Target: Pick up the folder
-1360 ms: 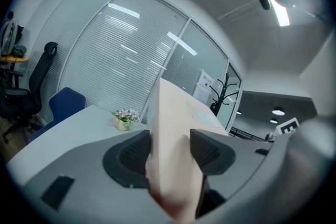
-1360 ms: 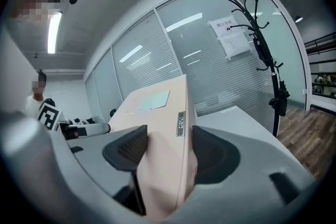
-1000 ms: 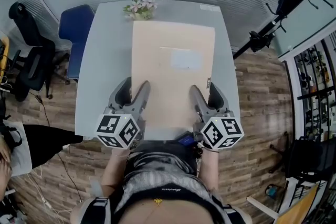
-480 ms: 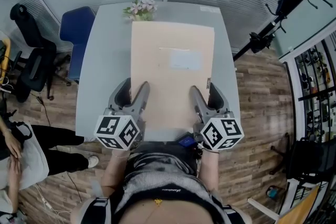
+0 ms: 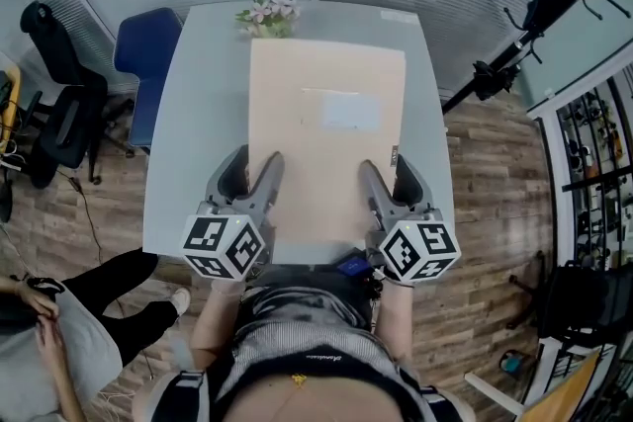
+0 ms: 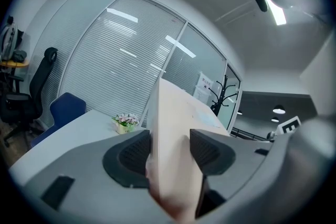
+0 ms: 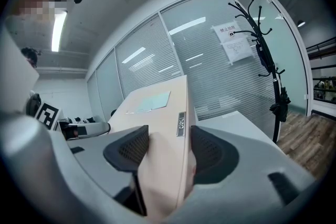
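Our left tool (image 5: 254, 163) had its jaws closed on the folder (image 5: 326, 143) at its near left edge, and our right tool (image 5: 387, 168) gripped the near right edge likewise. The beige folder stretched lengthwise over the grey desk (image 5: 203, 114). Flowers (image 5: 267, 13) stood at its far end, with a blue chair (image 5: 146, 49) beside the desk.

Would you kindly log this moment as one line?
left gripper: shut on beige cardboard folder, near left corner | right gripper: shut on folder, near right corner | beneath: pale grey table
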